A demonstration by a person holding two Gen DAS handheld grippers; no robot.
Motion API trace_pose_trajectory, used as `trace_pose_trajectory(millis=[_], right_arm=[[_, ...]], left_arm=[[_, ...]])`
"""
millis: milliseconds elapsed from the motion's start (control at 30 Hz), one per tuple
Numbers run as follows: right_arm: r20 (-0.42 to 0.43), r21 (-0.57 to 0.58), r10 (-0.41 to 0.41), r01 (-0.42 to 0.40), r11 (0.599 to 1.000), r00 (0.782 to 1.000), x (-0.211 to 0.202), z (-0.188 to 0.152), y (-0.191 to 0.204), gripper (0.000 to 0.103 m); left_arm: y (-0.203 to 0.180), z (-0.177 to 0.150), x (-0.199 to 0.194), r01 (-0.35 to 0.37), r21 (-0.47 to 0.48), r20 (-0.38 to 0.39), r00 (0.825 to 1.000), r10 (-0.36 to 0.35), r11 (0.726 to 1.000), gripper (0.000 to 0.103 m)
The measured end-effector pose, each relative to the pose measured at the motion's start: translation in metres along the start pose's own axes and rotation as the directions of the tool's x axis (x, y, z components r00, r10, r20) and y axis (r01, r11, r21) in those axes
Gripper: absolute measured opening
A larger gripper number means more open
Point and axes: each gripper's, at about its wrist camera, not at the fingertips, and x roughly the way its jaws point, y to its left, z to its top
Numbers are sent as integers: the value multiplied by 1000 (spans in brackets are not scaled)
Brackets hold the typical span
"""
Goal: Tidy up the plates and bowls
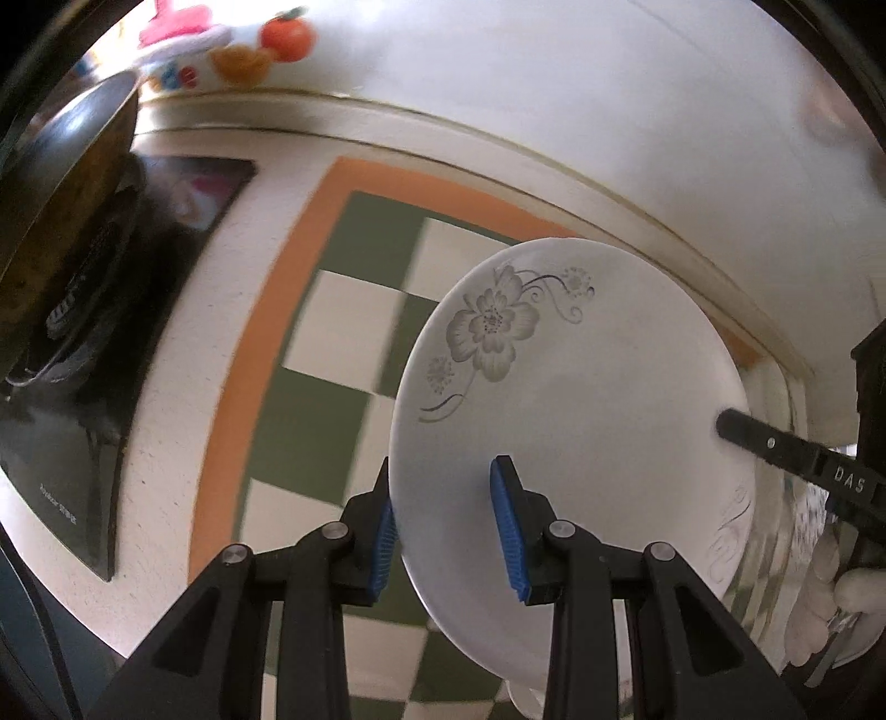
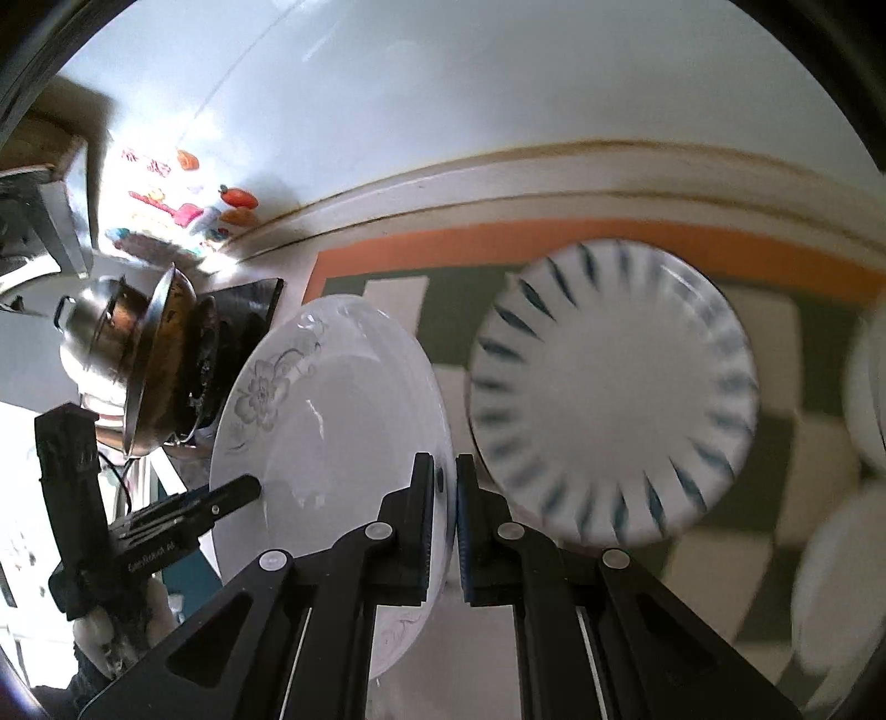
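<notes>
A white plate with a grey flower print [image 1: 581,360] hangs tilted above the checkered mat, held from two sides. My left gripper [image 1: 446,531] is shut on its near rim, one blue pad on each face. My right gripper [image 2: 446,515] is shut on the opposite rim of the same flower plate [image 2: 332,399]. A finger of the right gripper [image 1: 775,443] shows at the plate's far edge in the left wrist view. In the right wrist view the left gripper [image 2: 232,493] shows at the plate's other side. A white plate with blue stripes [image 2: 609,387] lies on the mat.
A green and white checkered mat [image 1: 343,343] with an orange border covers the counter. At the left a metal pot and pan [image 2: 149,360] sit on a black cooktop [image 1: 66,443]. More white dishes [image 2: 830,581] lie at the right. A wall with fruit stickers [image 1: 277,44] stands behind.
</notes>
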Motion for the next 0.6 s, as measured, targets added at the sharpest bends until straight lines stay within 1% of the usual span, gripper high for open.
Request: trace_pose_trajectory(millis=[133, 267, 400, 500, 600], right_arm=[[42, 67, -4, 2, 998, 999, -35, -51, -25, 9], [68, 146, -15, 5, 989, 998, -60, -106, -53, 9], [71, 209, -32, 17, 978, 997, -62, -148, -73, 9], [60, 252, -44, 27, 967, 997, -58, -175, -88, 9], [44, 277, -50, 36, 960, 998, -52, -192, -101, 9]], left_arm=[[-29, -21, -1, 26, 96, -22, 999, -24, 995, 29], [-52, -45, 6, 42, 169, -61, 998, -32, 985, 29], [-65, -66, 29, 48, 221, -122, 992, -21, 974, 29], [-74, -80, 45, 35, 264, -156, 988, 7, 964, 29], [-82, -92, 56, 25, 293, -179, 983, 30, 956, 29]])
